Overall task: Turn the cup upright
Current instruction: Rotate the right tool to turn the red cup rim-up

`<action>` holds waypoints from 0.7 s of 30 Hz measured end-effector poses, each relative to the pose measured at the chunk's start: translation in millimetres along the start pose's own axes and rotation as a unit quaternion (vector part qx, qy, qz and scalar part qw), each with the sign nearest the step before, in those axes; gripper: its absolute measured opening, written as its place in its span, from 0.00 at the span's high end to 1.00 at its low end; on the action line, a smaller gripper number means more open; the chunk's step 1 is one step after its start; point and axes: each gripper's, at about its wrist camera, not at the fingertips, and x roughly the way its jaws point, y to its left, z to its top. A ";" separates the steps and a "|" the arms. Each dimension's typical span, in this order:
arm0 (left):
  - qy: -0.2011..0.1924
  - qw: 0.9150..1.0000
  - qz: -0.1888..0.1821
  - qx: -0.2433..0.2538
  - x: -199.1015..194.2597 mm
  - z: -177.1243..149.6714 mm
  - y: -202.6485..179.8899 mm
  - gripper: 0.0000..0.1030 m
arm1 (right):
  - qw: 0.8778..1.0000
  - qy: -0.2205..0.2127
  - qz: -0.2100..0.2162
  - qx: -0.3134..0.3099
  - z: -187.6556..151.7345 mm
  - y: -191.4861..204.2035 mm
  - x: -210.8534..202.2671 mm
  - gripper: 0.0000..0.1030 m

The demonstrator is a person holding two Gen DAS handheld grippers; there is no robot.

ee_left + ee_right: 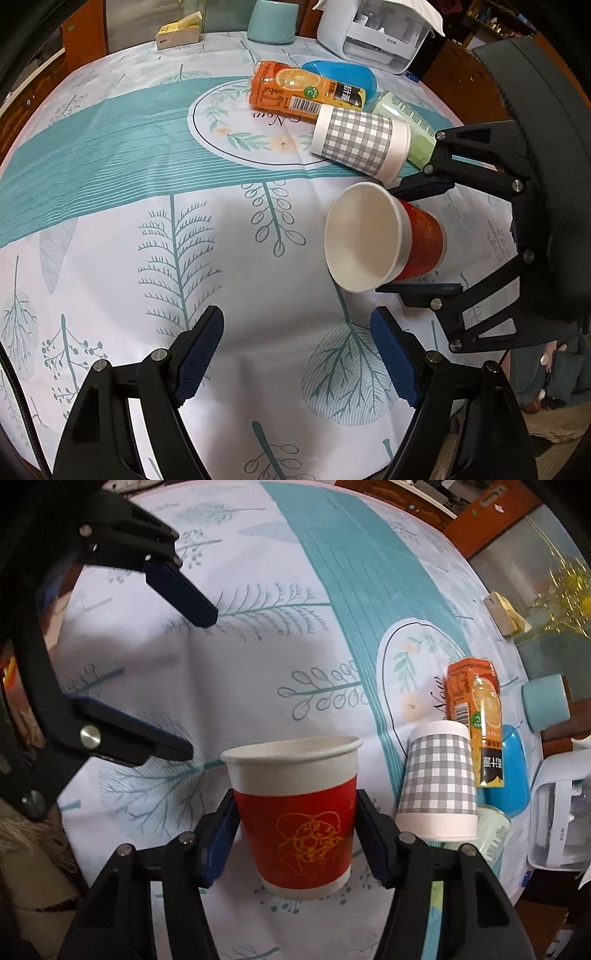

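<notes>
A red paper cup (384, 240) with a white rim is held off the tablecloth by my right gripper (421, 236), which is shut on its red wall. In the left wrist view its mouth points left toward the camera. In the right wrist view the red cup (295, 812) sits between my right gripper's (295, 834) pads, mouth away from the camera. My left gripper (295, 358) is open and empty, just below the cup; it also shows in the right wrist view (192, 683), at the left.
A grey checked paper cup (360, 142) lies on its side beside an orange juice bottle (303, 90), a blue object (343, 74) and a pale green bottle (410, 129). A white appliance (376, 29), a teal mug (271, 20) and a small box (177, 31) stand at the far edge.
</notes>
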 end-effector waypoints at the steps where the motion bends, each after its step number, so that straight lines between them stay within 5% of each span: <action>1: -0.001 1.000 -0.001 0.000 -0.9 0.5 0.5 0.22 | 1.000 -0.004 0.004 0.009 -0.3 -2.4 -2.4 0.41; 10: -0.013 1.000 -0.011 -0.003 -6.2 -0.1 -1.2 0.22 | 0.983 -0.095 0.064 0.145 -22.0 -28.7 -16.5 0.41; 18: -0.029 0.999 -0.011 -0.012 -12.6 1.0 2.6 0.22 | 0.923 -0.274 0.079 0.259 -45.9 -31.3 -22.7 0.41; 21: -0.035 0.999 -0.011 -0.013 -14.3 1.5 3.1 0.22 | 0.910 -0.296 0.079 0.281 -47.9 -31.3 -16.2 0.41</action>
